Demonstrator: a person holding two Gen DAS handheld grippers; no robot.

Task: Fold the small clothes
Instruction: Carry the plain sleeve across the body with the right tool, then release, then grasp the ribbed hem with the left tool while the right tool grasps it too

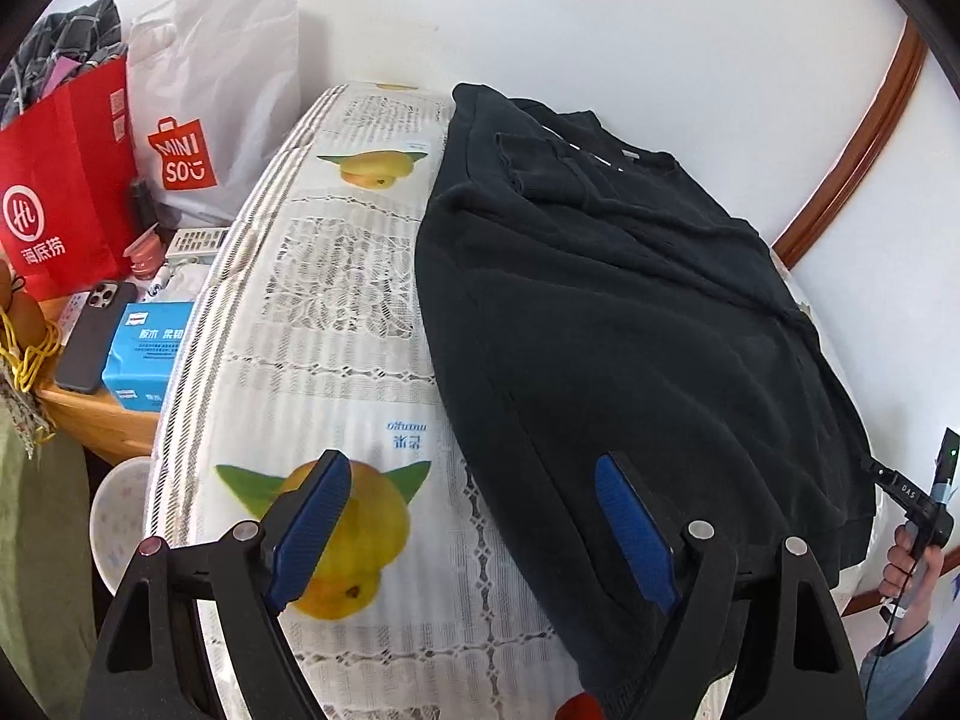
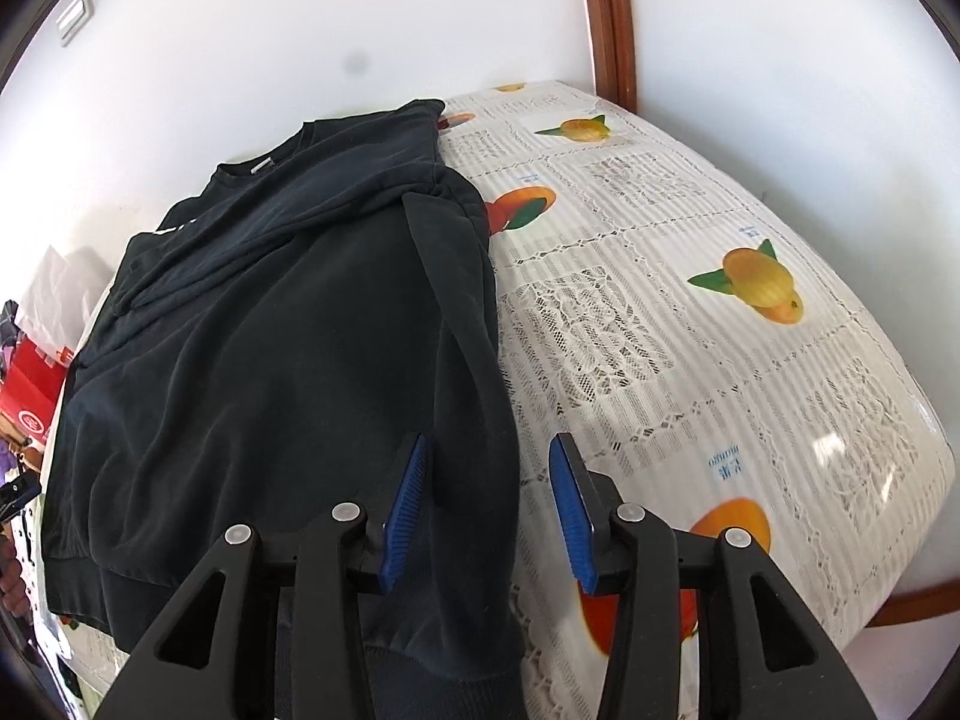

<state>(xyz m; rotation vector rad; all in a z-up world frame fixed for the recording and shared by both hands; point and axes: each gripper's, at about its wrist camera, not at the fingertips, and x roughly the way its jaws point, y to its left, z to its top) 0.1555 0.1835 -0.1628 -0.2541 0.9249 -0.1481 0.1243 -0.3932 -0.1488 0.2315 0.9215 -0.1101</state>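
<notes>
While both my grippers, left gripper (image 1: pixel 474 531) and right gripper (image 2: pixel 489 516), hover spread and empty at the dark sweatshirt's (image 2: pixel 288 360) hem, I judge pinching its corners comes next.

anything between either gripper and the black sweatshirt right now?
Nothing visible. The left gripper is open at the near-left hem of the black sweatshirt, one finger over the fabric, the other over the tablecloth. The right gripper is open straddling the folded right edge. Bags and boxes sit on a side table, off to the left.
</notes>
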